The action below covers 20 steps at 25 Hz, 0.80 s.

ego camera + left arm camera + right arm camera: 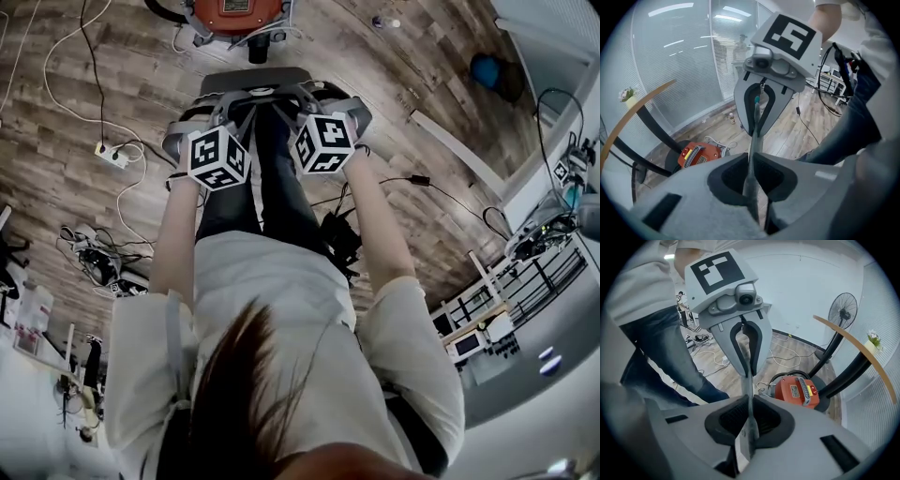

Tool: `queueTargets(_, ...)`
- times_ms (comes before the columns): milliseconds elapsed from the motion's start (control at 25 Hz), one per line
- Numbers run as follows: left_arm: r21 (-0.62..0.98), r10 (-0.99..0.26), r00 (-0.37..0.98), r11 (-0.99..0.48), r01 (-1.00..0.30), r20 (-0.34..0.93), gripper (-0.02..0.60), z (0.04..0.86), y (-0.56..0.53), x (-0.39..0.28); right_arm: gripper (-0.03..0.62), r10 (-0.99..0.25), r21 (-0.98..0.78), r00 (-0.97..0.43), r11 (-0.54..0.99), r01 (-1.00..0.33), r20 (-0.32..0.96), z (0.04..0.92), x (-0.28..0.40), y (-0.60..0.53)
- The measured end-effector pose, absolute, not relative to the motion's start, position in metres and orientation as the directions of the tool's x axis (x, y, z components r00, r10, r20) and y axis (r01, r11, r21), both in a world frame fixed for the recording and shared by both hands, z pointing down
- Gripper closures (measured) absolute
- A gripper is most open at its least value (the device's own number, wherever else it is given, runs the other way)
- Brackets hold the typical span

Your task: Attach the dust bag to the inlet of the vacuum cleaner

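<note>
Left tongs [752, 177]: pinching the thin grey dust bag [754, 140]
Right tongs [750, 422]: pinching the same bag
Orange round vacuum cleaner [236, 14]: top middle of the head view

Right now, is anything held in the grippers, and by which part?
Yes: the dust bag, seen edge-on as a thin grey sheet. The left gripper and the right gripper each pinch an opposite edge of it.

Your left gripper [232, 117] holds the left end of the dust bag [267, 80], your right gripper [298, 111] its right end. The vacuum cleaner [236, 14] stands on the floor [422, 56] beyond the bag, with a power strip [112, 155] lying to the left.
</note>
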<state>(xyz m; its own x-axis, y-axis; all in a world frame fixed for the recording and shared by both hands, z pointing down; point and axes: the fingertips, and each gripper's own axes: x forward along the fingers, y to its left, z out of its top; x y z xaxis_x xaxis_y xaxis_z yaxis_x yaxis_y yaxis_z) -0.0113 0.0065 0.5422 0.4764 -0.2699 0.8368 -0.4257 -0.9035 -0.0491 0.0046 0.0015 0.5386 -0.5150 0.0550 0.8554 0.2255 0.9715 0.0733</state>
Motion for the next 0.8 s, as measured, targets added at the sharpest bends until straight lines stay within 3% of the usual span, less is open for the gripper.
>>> queueTargets(800,0.000,-0.249,0.445,-0.873,-0.488,0.860,0.535,0.691,-0.015,-0.020,0.560,0.075,0.015,-0.476,0.983,0.183,0.876,0.688,-0.002,-0.019)
